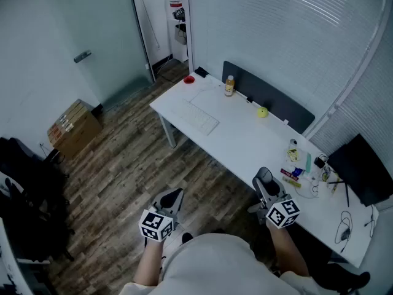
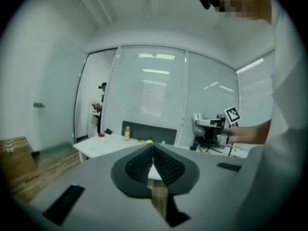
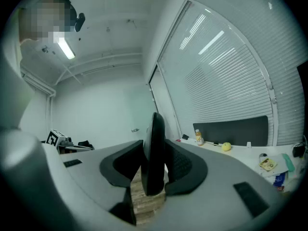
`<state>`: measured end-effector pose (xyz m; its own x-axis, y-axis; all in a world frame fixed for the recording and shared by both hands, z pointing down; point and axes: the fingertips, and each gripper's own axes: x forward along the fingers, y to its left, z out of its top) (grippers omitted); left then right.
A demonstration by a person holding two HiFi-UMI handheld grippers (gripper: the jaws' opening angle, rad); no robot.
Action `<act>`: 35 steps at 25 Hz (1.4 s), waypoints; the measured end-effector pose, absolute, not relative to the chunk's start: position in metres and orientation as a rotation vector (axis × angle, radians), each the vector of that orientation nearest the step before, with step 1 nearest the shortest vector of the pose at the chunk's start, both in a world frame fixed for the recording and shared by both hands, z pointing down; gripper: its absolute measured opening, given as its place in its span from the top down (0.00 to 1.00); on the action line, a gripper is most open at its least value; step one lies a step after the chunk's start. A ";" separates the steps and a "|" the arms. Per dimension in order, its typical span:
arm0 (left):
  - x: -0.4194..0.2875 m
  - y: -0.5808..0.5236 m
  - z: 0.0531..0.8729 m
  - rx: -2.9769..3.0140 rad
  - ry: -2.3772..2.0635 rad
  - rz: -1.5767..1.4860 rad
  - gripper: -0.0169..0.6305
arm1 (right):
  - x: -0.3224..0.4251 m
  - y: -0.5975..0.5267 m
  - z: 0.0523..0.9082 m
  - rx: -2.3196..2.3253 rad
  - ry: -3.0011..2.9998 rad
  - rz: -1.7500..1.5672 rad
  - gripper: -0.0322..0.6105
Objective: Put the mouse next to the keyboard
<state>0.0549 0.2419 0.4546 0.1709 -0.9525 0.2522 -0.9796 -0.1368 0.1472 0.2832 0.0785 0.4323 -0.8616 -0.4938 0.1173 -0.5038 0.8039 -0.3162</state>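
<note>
The white surface (image 1: 245, 141) runs diagonally across the head view, from 11 o'clock to 5 o'clock. A dark panel (image 1: 270, 98) stands along its far edge.

The white keyboard (image 1: 198, 117) lies on the 11 o'clock part of the surface, parallel to the near edge, with bare surface around it. A bottle (image 1: 229, 86) stands at 1 o'clock of the keyboard and a yellow ball (image 1: 263, 112) lies at 3 o'clock of it. A cluster of small items (image 1: 301, 168) lies at 3 o'clock of the right gripper (image 3: 152, 168).

The left gripper (image 2: 153, 160) is held off the surface, over the floor, at 9 o'clock of the right gripper. Its fingers are closed together with nothing between them.

The right gripper is held at the near edge of the surface. Its fingers (image 3: 185, 166) are clamped on the mouse (image 1: 264, 177), which is therefore off the surface and well apart from the keyboard, at 5 o'clock of it.

Probable faults from this position:
- The mouse is gripped across a narrow section. It may pivot or slip between the pads while it is carried toward 11 o'clock.
- If it is released on edge, it is likely to topple or roll.
- If it is brought in too low or too close, the keyboard may be struck and displaced.
- If the target is overshot toward 1 o'clock, the bottle may be knocked over.

The mouse is dark grey to black and smooth. In the right gripper view it is seen edge-on as a thin, upright, rounded oval, projecting above and below the pads. No cable can be made out.
</note>
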 end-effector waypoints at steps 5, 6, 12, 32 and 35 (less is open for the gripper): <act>0.056 0.240 0.454 2.168 -1.864 0.144 0.95 | 0.284 0.075 0.431 0.808 -2.962 0.526 0.71; 0.056 0.240 0.454 2.167 -1.866 0.143 0.95 | 0.284 0.075 0.431 0.806 -2.963 0.527 0.71; 0.065 0.238 0.454 2.158 -1.878 0.152 0.95 | 0.290 0.070 0.428 0.781 -2.996 0.573 0.71; 0.115 0.233 0.466 2.015 -1.980 0.154 0.95 | 0.307 0.041 0.447 0.585 -2.994 0.567 0.71; 0.117 0.234 0.469 2.001 -1.980 0.164 0.95 | 0.307 0.040 0.450 0.573 -2.991 0.580 0.71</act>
